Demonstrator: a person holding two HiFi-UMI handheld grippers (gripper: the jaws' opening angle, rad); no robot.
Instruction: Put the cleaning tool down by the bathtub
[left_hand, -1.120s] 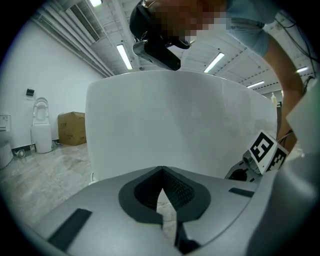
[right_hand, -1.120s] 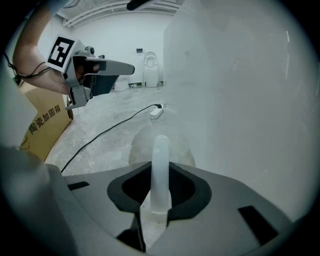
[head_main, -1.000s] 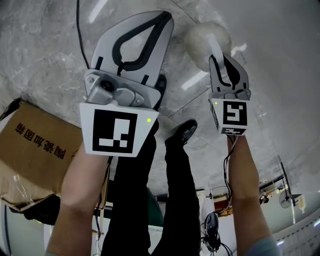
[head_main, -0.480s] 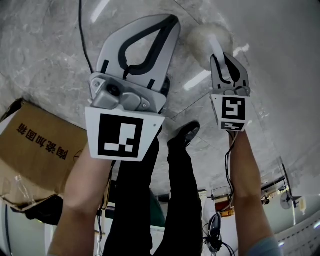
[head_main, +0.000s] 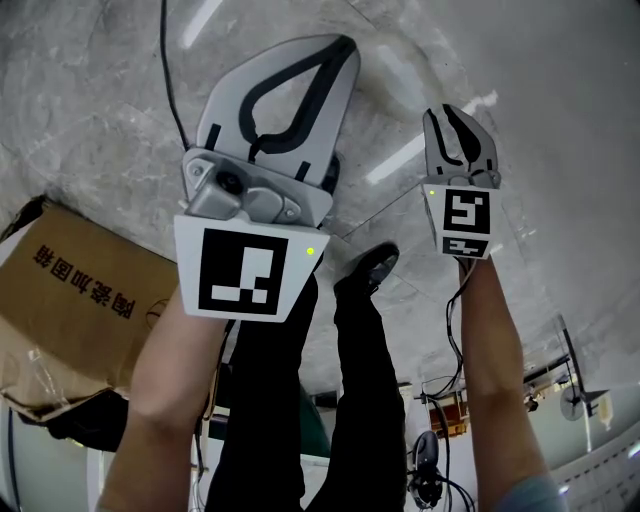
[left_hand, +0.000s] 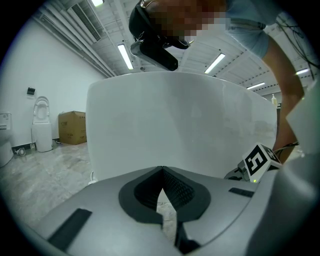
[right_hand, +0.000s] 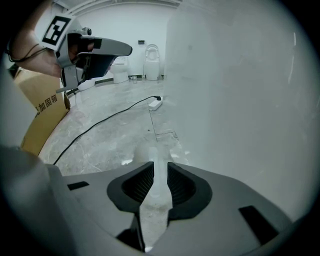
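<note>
My right gripper (right_hand: 160, 172) is shut on a pale narrow handle, the cleaning tool (right_hand: 146, 152), which runs forward to a blurred white end low over the floor. The white bathtub (right_hand: 240, 90) wall rises just right of it. In the head view the right gripper (head_main: 447, 110) hides the tool, and the bathtub (head_main: 570, 70) lies beyond it. My left gripper (head_main: 338, 45) is held up beside it, shut with nothing between its jaws. The left gripper (left_hand: 161, 172) faces the bathtub (left_hand: 175, 125) wall at close range.
A cardboard box (head_main: 70, 290) stands on the marble floor to the left. A black cable (right_hand: 100, 122) crosses the floor to a white power strip (right_hand: 154, 104). Toilets (right_hand: 151, 62) stand at the far wall. The person's shoe (head_main: 365, 265) is between the arms.
The fluffy white head of the tool, seen beyond the right gripper's tips before, is out of sight in the head view now. The right gripper shifted slightly; the left gripper barely moved.
</note>
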